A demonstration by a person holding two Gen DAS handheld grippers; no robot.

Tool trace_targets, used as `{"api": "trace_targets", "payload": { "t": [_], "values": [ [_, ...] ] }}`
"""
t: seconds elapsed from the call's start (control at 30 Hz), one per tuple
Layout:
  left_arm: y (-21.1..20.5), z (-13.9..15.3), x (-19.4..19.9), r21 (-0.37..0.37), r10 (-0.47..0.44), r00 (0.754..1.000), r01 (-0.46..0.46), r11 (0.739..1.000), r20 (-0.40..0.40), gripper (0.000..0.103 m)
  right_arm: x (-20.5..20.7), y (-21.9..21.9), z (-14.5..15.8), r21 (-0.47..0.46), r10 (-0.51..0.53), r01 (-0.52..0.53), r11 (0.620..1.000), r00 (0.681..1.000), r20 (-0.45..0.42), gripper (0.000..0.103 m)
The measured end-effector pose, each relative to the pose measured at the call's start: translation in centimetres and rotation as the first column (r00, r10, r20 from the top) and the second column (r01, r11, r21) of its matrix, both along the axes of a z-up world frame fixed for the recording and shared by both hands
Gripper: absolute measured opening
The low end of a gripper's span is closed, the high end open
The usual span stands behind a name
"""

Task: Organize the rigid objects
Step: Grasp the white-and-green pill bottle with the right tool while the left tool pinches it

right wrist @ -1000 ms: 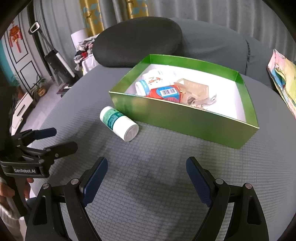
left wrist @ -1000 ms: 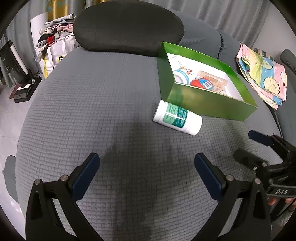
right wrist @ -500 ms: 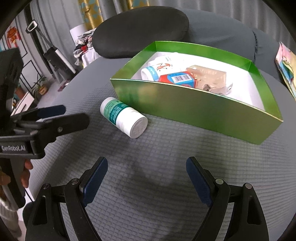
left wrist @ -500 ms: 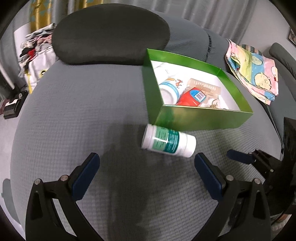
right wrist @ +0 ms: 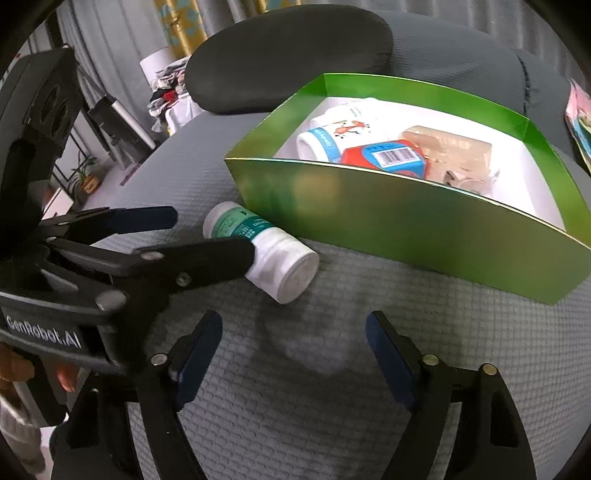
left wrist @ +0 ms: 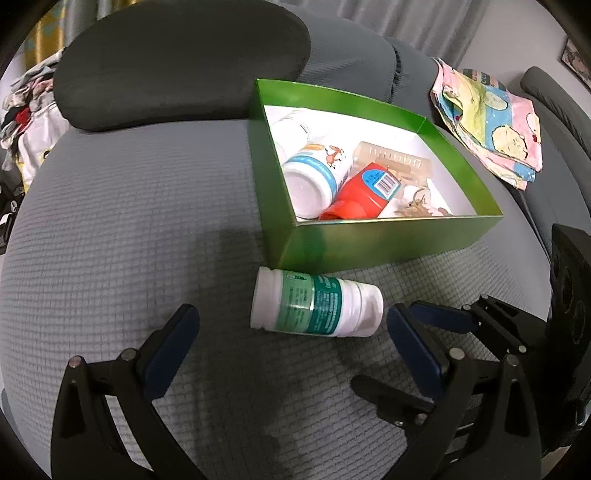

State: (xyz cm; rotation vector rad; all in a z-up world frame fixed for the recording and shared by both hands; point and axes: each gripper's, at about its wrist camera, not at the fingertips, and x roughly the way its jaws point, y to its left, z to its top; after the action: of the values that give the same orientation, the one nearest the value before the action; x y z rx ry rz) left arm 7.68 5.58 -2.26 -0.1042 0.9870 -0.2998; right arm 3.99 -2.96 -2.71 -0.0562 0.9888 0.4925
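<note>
My grey quilted cushion (left wrist: 122, 206) carries a green box (left wrist: 388, 243) near its far edge; a white bottle (left wrist: 314, 308) lies sideways just beside it.

Open grey cushion (left wrist: 122, 206) is lying left of the bottle (left wrist: 314, 308); the green box (left wrist: 388, 240) (wall just behind) is blocking beyond, the right gripper (left wrist: 417, 350) crowding its cap side.

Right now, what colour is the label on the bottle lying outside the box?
Green, on a white bottle; left wrist view.

grey quilted sofa cover (left wrist: 129, 206), dark cushion (left wrist: 177, 55) behind, grey curtains (right wrist: 461, 18), patterned cloth (left wrist: 491, 118) alongside.
</note>
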Motion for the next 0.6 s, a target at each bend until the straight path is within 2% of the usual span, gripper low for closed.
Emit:
{"api": "trace_targets", "payload": {
  "t": [0.23, 0.3, 0.43, 0.5, 0.6],
  "values": [
    [0.4, -0.8, 0.9, -0.039, -0.015, 0.999, 0.014, 0.999, -0.031, 0.091, 1.0, 0.7, -0.3, 0.027, 0.011, -0.011, 1.0, 1.0, -0.001, 0.069],
    [0.6, -0.9, 1.0, -0.046, -0.019, 0.999, 0.017, 0.999, -0.035, 0.08, 1.3, 0.9, -0.4, 0.029, 0.016, -0.016, 0.999, 1.0, -0.001, 0.066],
    [0.5, -0.8, 1.1, -0.063, -0.03, 0.999, 0.028, 0.998, -0.039, 0.078, 1.8, 1.2, -0.5, 0.033, 0.027, -0.026, 0.999, 1.0, -0.003, 0.058],
    [0.4, -0.9, 1.1, -0.069, -0.043, 0.998, 0.04, 0.997, -0.04, 0.074, 2.0, 1.3, -0.6, 0.038, 0.031, -0.031, 0.999, 0.999, -0.007, 0.057],
    [0.0, -0.9, 1.2, -0.068, -0.065, 0.997, 0.062, 0.996, -0.043, 0.074, 2.3, 1.6, -0.7, 0.042, 0.042, -0.042, 0.998, 0.999, -0.009, 0.051]
  ]
}}
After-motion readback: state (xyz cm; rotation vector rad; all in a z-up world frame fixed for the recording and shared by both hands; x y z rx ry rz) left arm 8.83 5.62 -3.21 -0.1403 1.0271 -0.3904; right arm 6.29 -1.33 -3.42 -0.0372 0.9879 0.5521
